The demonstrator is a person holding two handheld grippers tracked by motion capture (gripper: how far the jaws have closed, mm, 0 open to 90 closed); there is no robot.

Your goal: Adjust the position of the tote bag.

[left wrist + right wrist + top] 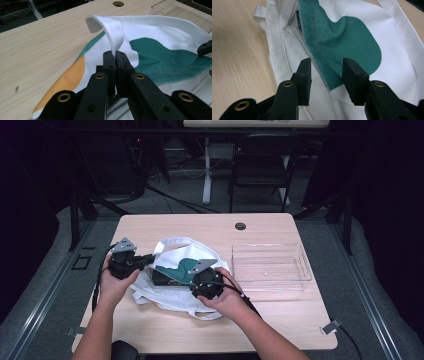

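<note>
On the light wooden tabletop (165,227) lies a white tote bag (172,297) printed with green and orange patches, rumpled at the near centre, between the person's two hands. The left claw (115,58) is clenched tight on the bag's white strap (113,32), which rises from between the closed jaws and curls over in a loop just above them. In the high view that left claw (149,259) sits at the bag's left edge, the left hand (116,285) wrapped around the tool.

Over to the right claw (327,71): jaws spread apart, released, hovering over the stitched edge of the green fabric (344,37), one jaw on the white side, the other over the green. I cannot tell whether either jaw touches the cloth. In the high view the right hand (227,300) holds its tool at the bag's near right side.

A dark, box-like shape (167,279) shows at the bag's open mouth; what it is, I can't make out. Just right of the bag stands a clear plastic tray (300,285). A round grommet hole (240,226) sits near the tabletop's far edge.
</note>
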